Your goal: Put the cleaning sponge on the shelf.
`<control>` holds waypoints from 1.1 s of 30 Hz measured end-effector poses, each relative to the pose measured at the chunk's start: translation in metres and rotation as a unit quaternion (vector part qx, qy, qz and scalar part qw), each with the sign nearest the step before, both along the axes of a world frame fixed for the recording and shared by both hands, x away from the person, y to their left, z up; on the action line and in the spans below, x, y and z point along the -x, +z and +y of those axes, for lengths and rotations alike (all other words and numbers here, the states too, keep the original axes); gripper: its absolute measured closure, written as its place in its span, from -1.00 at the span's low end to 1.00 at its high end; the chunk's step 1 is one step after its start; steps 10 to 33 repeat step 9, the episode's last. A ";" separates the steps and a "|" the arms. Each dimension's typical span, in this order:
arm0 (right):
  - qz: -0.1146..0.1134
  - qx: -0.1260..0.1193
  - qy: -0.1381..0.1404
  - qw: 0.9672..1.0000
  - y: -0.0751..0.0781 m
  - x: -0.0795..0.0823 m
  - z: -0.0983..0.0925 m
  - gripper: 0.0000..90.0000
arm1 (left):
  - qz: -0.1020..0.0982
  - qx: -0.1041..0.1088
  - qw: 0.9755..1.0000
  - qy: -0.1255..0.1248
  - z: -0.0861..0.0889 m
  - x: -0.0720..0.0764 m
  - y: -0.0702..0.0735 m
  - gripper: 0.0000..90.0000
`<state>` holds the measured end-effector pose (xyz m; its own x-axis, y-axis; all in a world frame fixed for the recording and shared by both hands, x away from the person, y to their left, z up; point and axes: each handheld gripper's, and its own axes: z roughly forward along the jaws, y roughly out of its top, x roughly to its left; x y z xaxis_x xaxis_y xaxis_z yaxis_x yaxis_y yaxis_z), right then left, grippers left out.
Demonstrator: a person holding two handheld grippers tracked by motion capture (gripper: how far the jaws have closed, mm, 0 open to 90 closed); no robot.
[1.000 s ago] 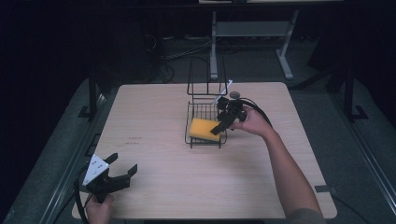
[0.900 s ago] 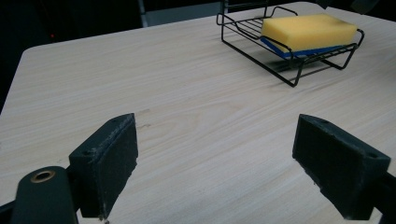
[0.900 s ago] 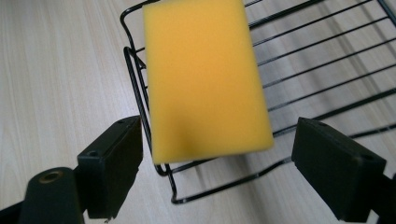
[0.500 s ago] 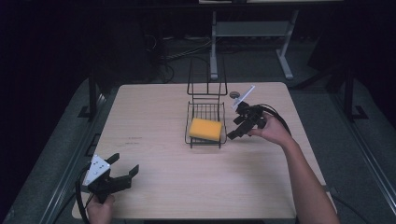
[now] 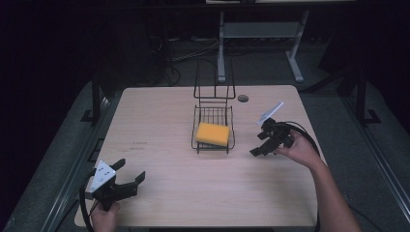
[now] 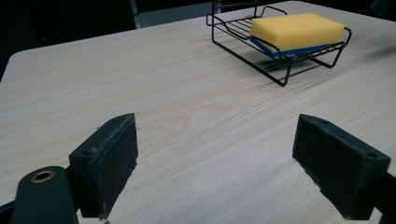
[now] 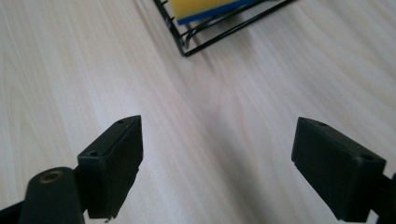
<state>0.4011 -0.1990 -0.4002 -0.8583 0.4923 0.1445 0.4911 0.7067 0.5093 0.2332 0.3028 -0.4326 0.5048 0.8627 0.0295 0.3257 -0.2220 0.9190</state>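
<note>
A yellow sponge [image 5: 212,134] with a blue underside lies flat in a black wire rack [image 5: 213,145] at the middle of the table; the same sponge [image 6: 296,29] shows in the left gripper view, and its edge [image 7: 205,8] in the right gripper view. My right gripper [image 5: 259,145] is open with nothing between its jaws, over bare wood just right of the rack [image 7: 219,35]. My left gripper [image 5: 130,175] rests open near the front left corner, far from the rack [image 6: 280,60].
The light wooden table [image 5: 164,125] has a small round hole [image 5: 243,98] behind the rack. The rack's tall wire back [image 5: 214,82] rises at its far side. Dark floor and a metal stand [image 5: 261,34] lie beyond the table.
My right gripper has pulled away from the rack toward the right and front, and is now over bare table. The sponge stays in the rack. The left gripper has barely moved.
</note>
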 end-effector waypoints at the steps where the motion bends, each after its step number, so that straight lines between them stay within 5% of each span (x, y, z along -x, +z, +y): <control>1: 0.001 0.003 -0.006 1.000 0.000 0.006 -0.004 -0.64 | 0.000 0.001 1.000 0.002 0.001 0.000 0.000 -0.70; 9: -0.005 0.009 -0.013 1.000 -0.001 0.032 -0.015 -0.64 | 0.002 0.013 1.000 -0.006 0.000 0.001 0.000 -0.70; 33: -0.005 0.009 -0.013 1.000 -0.001 0.032 -0.015 -0.64 | 0.002 0.013 1.000 -0.006 0.000 0.001 0.000 -0.70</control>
